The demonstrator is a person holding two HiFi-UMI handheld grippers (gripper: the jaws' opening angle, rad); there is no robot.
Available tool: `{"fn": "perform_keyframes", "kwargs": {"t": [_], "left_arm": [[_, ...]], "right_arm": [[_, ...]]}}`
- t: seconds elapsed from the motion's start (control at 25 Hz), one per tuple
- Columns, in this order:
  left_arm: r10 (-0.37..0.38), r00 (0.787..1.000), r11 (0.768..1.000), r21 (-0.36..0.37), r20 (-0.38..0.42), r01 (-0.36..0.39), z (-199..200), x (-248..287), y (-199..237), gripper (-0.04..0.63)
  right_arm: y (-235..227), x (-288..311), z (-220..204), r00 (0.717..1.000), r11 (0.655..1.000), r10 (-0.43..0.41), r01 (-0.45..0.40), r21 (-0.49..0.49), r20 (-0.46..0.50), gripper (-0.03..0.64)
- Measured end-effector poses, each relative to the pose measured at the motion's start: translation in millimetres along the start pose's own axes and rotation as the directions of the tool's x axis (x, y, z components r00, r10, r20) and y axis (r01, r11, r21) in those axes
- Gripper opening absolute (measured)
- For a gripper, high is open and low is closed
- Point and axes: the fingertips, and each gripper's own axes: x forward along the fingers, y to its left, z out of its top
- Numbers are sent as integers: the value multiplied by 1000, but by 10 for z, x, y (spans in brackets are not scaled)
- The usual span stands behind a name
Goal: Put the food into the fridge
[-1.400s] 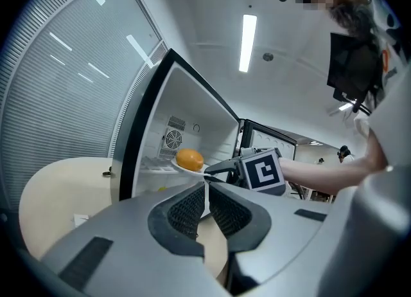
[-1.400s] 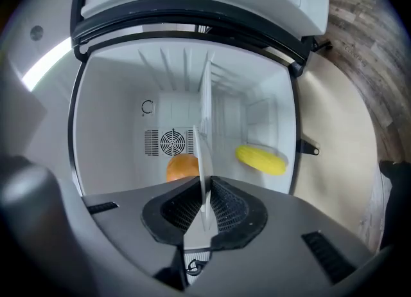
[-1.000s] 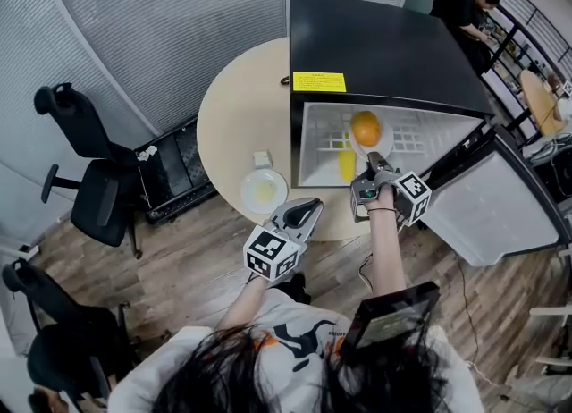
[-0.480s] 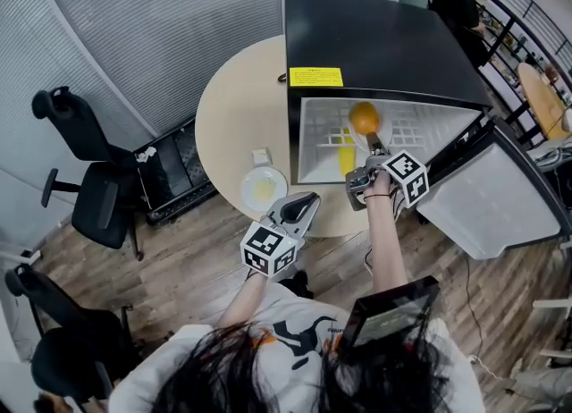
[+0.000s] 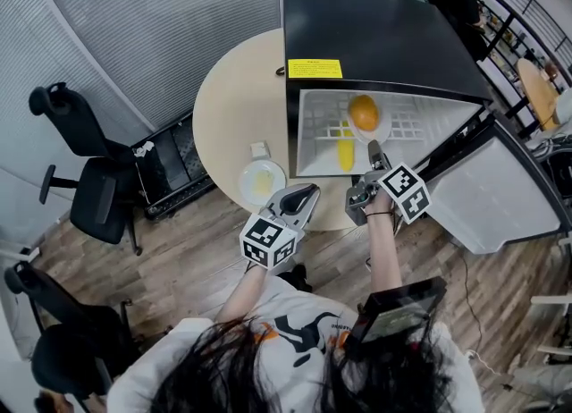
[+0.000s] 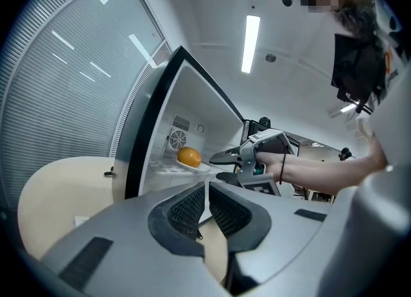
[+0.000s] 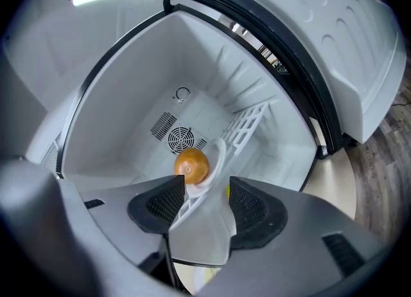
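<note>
An orange (image 5: 364, 113) lies on a white plate (image 5: 368, 139) on the wire shelf of the open fridge (image 5: 375, 40). A yellow food item (image 5: 346, 155) lies below the shelf. My right gripper (image 5: 374, 155) hovers at the fridge mouth. Its jaws have just been opening and now stand apart on either side of the plate's rim (image 7: 218, 157) without pressing it. The orange (image 7: 191, 165) sits just beyond the right gripper (image 7: 200, 189). My left gripper (image 5: 308, 193) stays by the table's front edge. The left gripper (image 6: 207, 189) is shut and empty.
The fridge stands on a round beige table (image 5: 237, 107), its white door (image 5: 487, 197) swung open to the right. A second white plate (image 5: 263, 181) with something pale yellow and a small white block (image 5: 260, 149) sit on the table. Black office chairs (image 5: 80, 161) stand at left.
The right gripper has rolled and risen slightly at the fridge mouth. The orange on its plate stays on the shelf. The left gripper has not moved.
</note>
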Motion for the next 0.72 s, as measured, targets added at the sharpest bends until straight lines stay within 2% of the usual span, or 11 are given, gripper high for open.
{"fn": "perform_keyframes", "kwargs": {"t": [0.16, 0.36, 0.6, 0.72], "left_arm": [[10, 1000, 1000, -3, 1, -10, -2, -3, -54, 12], [43, 999, 999, -17, 7, -43, -20, -26, -175, 12], [85, 996, 996, -15, 3, -85, -86, -131, -550, 13], [111, 994, 994, -12, 11, -111, -120, -181, -756, 12]], "right_arm": [[36, -224, -54, 998, 996, 56, -57, -62, -20, 215], [51, -550, -103, 993, 981, 103, -110, -159, -53, 134], [-41, -992, -262, 974, 961, 165, -195, -197, -158, 100], [-94, -1201, -369, 954, 934, 197, -252, -253, -225, 91]]}}
